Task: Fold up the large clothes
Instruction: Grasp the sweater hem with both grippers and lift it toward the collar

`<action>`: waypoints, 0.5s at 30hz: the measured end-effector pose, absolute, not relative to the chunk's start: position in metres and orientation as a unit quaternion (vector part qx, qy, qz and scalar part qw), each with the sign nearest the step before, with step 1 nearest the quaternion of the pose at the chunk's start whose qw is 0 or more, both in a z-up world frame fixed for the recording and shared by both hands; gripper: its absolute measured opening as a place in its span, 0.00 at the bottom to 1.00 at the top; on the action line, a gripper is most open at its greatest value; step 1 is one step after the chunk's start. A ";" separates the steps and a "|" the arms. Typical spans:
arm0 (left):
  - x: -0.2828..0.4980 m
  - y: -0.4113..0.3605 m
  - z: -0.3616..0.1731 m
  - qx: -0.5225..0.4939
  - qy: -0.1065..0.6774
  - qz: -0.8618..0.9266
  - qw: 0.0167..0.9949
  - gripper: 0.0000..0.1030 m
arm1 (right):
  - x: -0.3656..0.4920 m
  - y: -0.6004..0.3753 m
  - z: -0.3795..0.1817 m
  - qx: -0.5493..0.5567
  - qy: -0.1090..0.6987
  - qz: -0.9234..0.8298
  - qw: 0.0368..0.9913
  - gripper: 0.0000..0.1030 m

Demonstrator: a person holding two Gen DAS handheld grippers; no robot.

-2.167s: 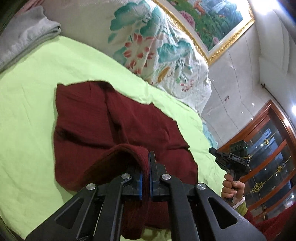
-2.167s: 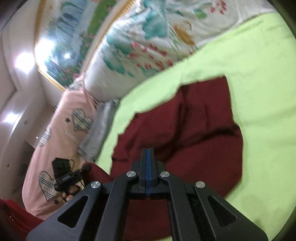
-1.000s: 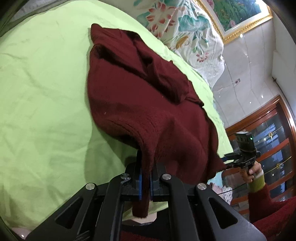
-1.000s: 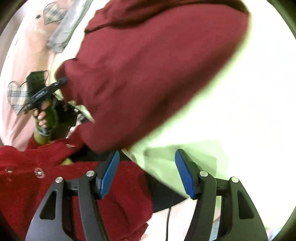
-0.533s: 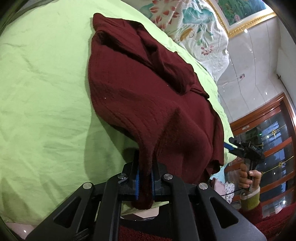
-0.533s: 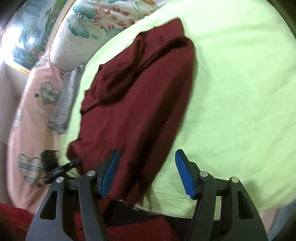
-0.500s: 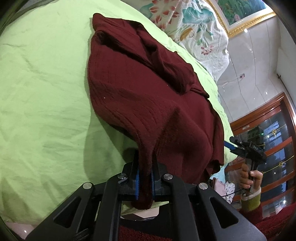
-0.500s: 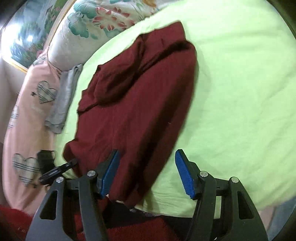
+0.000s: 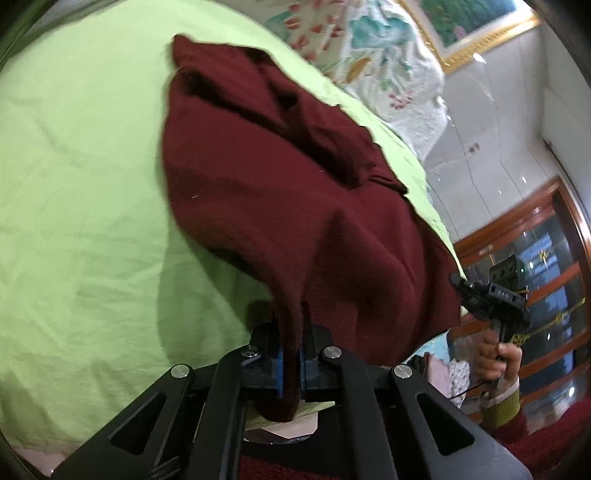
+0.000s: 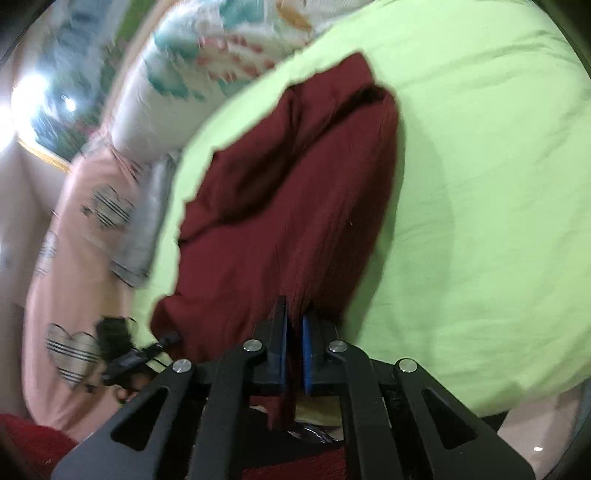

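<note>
A dark red knitted garment [image 9: 280,184] lies bunched on the light green bedsheet [image 9: 74,184], its near edge hanging off the bed's front. My left gripper [image 9: 290,354] is shut on that near hem, with a flap of cloth hanging below the blue pads. In the right wrist view the same garment [image 10: 288,206] runs away from me, and my right gripper [image 10: 293,350] is shut on another part of its near edge, cloth pinched between the pads. The right gripper [image 9: 461,284] also shows at the garment's right corner in the left wrist view, held by a hand.
A floral quilt [image 9: 369,48] is piled at the head of the bed under a gold-framed painting [image 9: 480,22]. A pink heart-print duvet [image 10: 74,236] and a folded grey cloth [image 10: 147,221] lie along the left side. A wooden glass-door cabinet [image 9: 546,258] stands to the right.
The right gripper's jaws, wide open half a second ago, have shut on the garment's near edge. The left gripper keeps its grip and has hardly moved.
</note>
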State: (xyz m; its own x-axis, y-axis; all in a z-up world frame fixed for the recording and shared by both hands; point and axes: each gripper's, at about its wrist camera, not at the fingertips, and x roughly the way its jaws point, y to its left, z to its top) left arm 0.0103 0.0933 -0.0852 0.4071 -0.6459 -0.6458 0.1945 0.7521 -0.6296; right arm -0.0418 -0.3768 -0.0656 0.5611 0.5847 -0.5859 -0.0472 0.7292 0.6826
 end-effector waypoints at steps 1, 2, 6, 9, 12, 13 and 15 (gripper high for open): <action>0.009 0.091 -0.083 -0.236 0.474 -0.267 0.805 0.03 | -0.046 -0.387 -0.066 0.328 0.420 0.191 0.824 0.06; 0.007 0.090 -0.080 -0.237 0.471 -0.273 0.805 0.03 | -0.051 -0.401 -0.069 0.348 0.413 0.189 0.821 0.06; 0.001 0.088 -0.065 -0.256 0.450 -0.291 0.805 0.03 | -0.061 -0.423 -0.085 0.405 0.395 0.200 0.800 0.06; 0.001 0.093 -0.050 -0.284 0.426 -0.294 0.807 0.03 | -0.059 -0.415 -0.089 0.432 0.375 0.227 0.788 0.05; 0.008 0.099 -0.031 -0.297 0.402 -0.292 0.816 0.03 | -0.050 -0.404 -0.081 0.446 0.355 0.254 0.782 0.05; 0.010 0.100 -0.023 -0.298 0.393 -0.292 0.820 0.02 | -0.044 -0.402 -0.077 0.450 0.347 0.264 0.779 0.05; 0.020 0.102 -0.007 -0.296 0.372 -0.290 0.831 0.03 | -0.034 -0.406 -0.065 0.450 0.334 0.277 0.781 0.05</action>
State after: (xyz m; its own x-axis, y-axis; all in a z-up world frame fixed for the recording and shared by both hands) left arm 0.0201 0.1023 -0.0074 0.5555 -0.7013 -0.4468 0.2615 0.6574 -0.7067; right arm -0.0342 -0.4056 -0.0649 0.6238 0.7327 -0.2720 -0.1318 0.4416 0.8875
